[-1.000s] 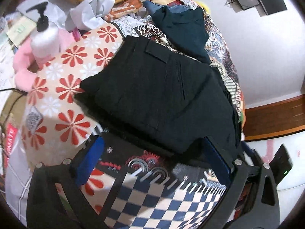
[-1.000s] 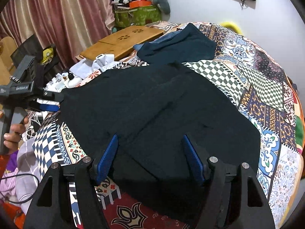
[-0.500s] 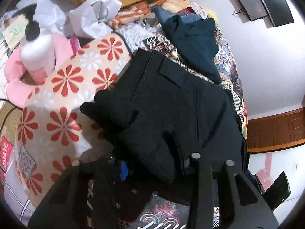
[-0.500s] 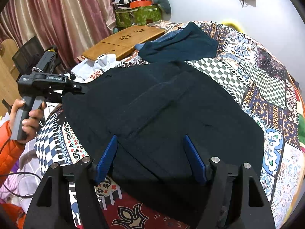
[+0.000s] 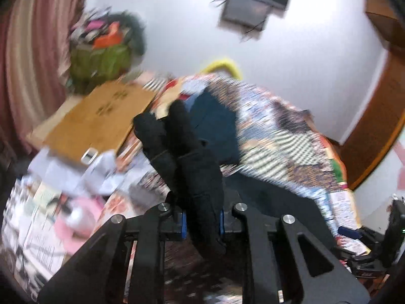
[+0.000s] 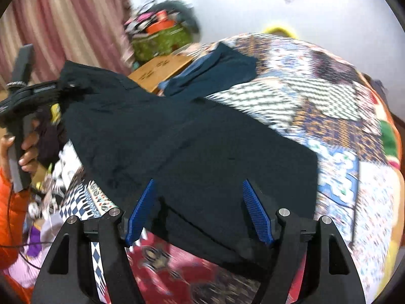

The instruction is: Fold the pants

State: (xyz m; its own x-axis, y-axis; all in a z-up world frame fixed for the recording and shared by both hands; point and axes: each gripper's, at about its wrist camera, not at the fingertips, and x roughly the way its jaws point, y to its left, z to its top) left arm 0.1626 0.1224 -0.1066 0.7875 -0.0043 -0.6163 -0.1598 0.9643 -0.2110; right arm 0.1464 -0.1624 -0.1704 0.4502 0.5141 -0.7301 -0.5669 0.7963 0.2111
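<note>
While the left hand-held gripper [image 5: 202, 221] is clamped on the pants [image 6: 192, 147] at their far-left end, the right hand-held gripper [image 6: 200, 212] is held apart over the near edge.

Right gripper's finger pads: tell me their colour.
Blue, with a ribbed texture, on the right gripper; the pads show best in the right wrist view.
</note>
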